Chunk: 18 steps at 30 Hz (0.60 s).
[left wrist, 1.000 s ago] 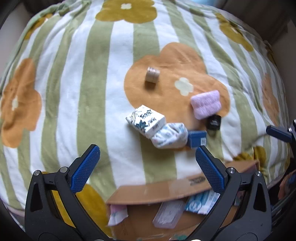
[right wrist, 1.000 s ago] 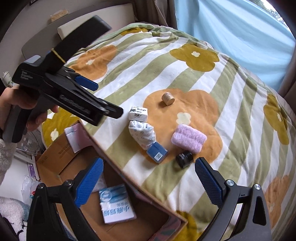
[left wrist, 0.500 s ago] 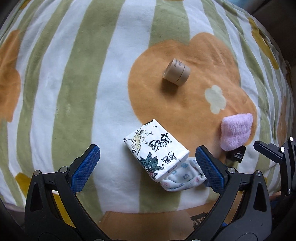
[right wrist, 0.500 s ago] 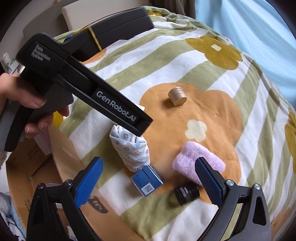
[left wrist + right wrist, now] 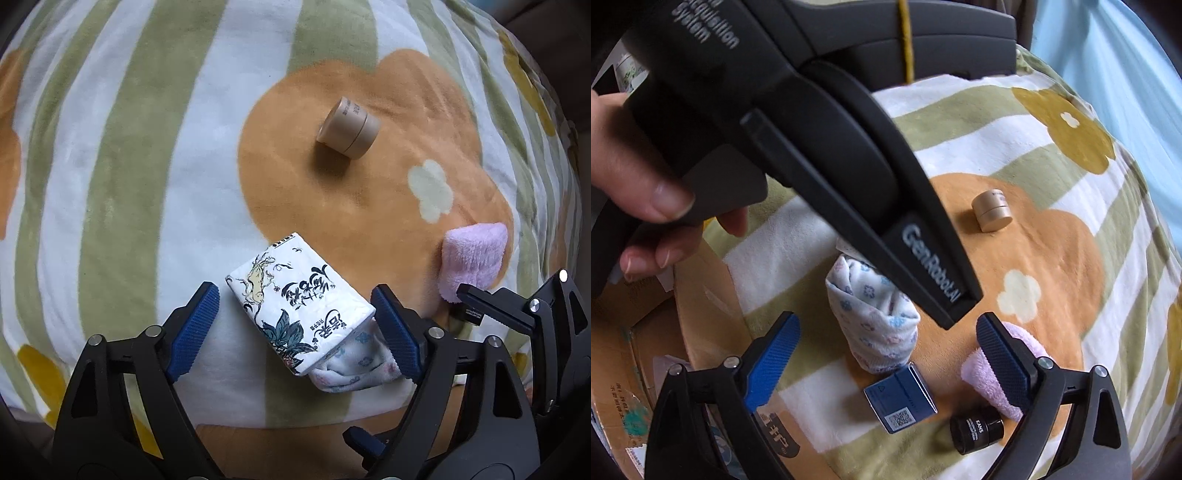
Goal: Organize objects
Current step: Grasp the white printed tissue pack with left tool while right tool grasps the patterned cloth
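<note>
A plush blanket striped green and white with orange and mustard flowers (image 5: pixel 122 177) fills both views and carries all the loose items. At its near edge stands an open brown cardboard box (image 5: pixel 698 306), its flap against the blanket.

The left gripper (image 5: pixel 295 317), black with blue ribbed pads, points steeply down over a white tissue pack printed with dark leaves and black lettering (image 5: pixel 299 302). Its jaws have just been closing; the pack lies between them, the right pad at or almost on the pack's corner, the left pad clear of it, so nothing is clamped yet. A hand (image 5: pixel 639 192) grips its black handle in the right wrist view.

The right gripper (image 5: pixel 886 354) stands released, jaws wide though just narrowed a little, above a white rolled cloth with small blue and pink flowers (image 5: pixel 875 321), which touches neither pad. That roll lies against the tissue pack's lower end.

A folded lilac fleece cloth (image 5: pixel 472 258) rests at the orange flower's edge. Just beside the roll sits a small dark blue carton with a QR label (image 5: pixel 901 402), then a small black cylinder with white lettering (image 5: pixel 975 428). Well apart, a beige round jar (image 5: pixel 349 127) lies on its side
</note>
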Available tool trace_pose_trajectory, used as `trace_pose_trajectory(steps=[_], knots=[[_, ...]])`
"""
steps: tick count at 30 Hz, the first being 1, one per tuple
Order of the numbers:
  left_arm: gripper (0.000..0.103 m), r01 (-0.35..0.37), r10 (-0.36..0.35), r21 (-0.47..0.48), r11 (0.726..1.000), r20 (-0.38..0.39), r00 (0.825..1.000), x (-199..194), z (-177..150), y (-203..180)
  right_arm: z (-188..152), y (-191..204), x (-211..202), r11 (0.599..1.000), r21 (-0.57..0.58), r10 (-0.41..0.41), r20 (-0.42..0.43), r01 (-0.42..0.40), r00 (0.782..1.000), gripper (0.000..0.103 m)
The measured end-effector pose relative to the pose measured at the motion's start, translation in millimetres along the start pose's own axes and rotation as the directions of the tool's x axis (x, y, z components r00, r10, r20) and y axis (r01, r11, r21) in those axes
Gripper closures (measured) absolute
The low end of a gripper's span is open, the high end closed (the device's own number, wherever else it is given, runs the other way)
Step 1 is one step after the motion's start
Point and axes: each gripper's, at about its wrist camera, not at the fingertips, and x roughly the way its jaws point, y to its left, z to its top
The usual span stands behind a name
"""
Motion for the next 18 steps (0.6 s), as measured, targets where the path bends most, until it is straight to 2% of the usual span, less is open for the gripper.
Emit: trace_pose_trajectory(steps=[5, 11, 15, 18], knots=[[0.032, 0.029, -0.029, -0.016, 0.999, -0.014, 0.999, 8, 0, 4, 7, -4, 10, 0.998, 0.034, 0.048, -0.033, -0.046, 0.998, 0.011], [0.035, 0.057, -0.057, -0.026, 0.998, -0.012, 0.998, 10, -1, 8, 11, -14, 31, 0.992, 0.106, 0.085, -0.113, -0.073, 0.99, 0.037], [0.036, 0.076, -0.076, -0.035, 0.997, -0.01, 0.997, 10, -2, 11, 13, -15, 34, 0.988, 0.119, 0.108, -0.119, -0.094, 0.987, 0.052], [0.036, 0.084, -0.084, -0.039, 0.996, -0.008, 0.996, 8, -3, 11, 14, -16, 33, 0.987, 0.126, 0.115, -0.109, -0.101, 0.987, 0.056]])
